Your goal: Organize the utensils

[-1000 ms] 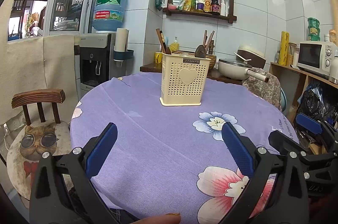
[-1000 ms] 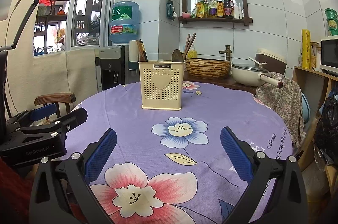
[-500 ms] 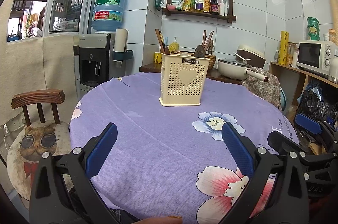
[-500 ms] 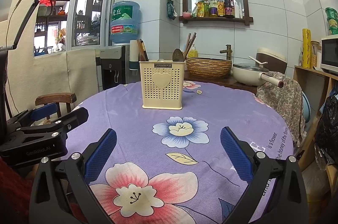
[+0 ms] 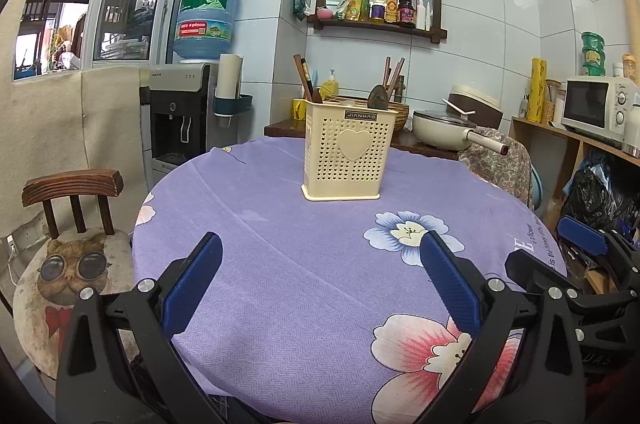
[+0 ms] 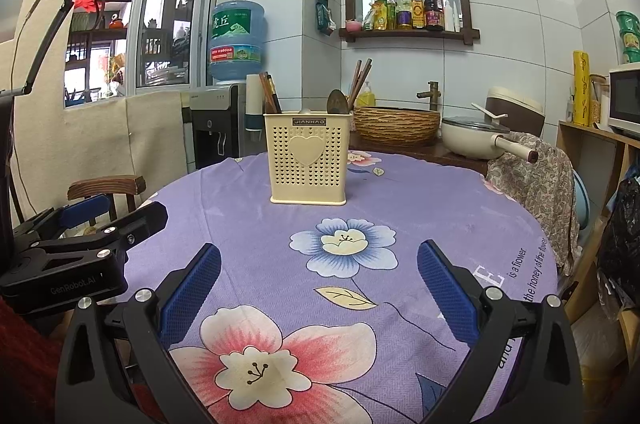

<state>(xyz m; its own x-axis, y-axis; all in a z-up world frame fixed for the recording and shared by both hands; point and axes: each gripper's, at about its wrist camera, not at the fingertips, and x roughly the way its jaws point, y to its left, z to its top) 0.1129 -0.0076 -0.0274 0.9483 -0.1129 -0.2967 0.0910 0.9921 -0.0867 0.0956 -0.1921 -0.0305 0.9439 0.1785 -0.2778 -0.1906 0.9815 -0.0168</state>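
Observation:
A cream perforated utensil holder [image 5: 347, 154] with a heart on its front stands upright on the round table's purple flowered cloth [image 5: 304, 264]; it also shows in the right wrist view [image 6: 309, 163]. Dark chopsticks [image 5: 304, 75] stand at its left end, more chopsticks [image 5: 394, 73] and a spoon [image 5: 379, 97] at its right. My left gripper [image 5: 320, 262] is open and empty, over the near part of the table. My right gripper [image 6: 319, 270] is open and empty, also short of the holder. Each gripper shows at the edge of the other's view.
A wooden chair with a cat cushion [image 5: 68, 264] stands left of the table. Behind are a water dispenser [image 5: 184, 119], a woven basket [image 6: 396, 123], a pan [image 5: 444, 133] and a cloth-draped chair [image 6: 536, 179]. A microwave [image 5: 596, 105] sits on a shelf at right.
Both views have shifted very slightly; the holder sits a touch lower and left in the left wrist view. Both grippers stay open and empty.

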